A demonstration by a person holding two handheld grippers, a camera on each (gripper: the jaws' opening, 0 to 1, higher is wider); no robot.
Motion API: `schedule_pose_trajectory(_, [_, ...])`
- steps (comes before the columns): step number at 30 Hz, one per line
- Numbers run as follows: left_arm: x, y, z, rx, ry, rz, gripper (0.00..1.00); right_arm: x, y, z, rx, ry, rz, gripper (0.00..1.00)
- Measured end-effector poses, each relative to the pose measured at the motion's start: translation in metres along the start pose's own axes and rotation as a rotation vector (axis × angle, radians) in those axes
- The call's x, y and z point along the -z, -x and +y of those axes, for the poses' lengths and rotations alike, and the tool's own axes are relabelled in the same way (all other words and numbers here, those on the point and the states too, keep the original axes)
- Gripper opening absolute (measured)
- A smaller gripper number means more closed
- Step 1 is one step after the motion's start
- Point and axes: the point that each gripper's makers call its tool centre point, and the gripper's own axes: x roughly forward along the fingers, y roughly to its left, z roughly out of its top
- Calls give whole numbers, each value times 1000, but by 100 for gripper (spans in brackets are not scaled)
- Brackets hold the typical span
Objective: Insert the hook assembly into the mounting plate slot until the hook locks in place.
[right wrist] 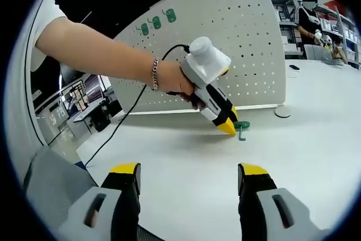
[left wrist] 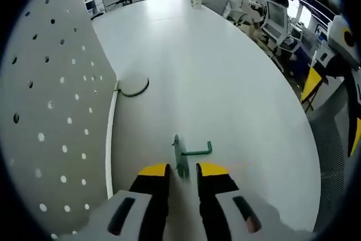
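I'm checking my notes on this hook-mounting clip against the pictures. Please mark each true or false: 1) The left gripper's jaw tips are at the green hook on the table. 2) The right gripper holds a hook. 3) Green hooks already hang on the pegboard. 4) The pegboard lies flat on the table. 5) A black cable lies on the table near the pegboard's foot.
1) True: the left gripper has its tips on either side of the green hook.
2) False: the right gripper stands open with nothing between its jaws.
3) True: green hooks sit near the top of the pegboard.
4) False: it stands upright on the table.
5) True: the black cable curves there.
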Motion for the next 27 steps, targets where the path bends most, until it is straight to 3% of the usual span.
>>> schedule_pose_trajectory(15, [-1,-2,1,-44,7,43,6,1,1,-3,12,-5,3,67])
schedule_pose_trajectory(27, [0,-2,3,-52,-8,40,4,0,1,-4,19,-7,3,68])
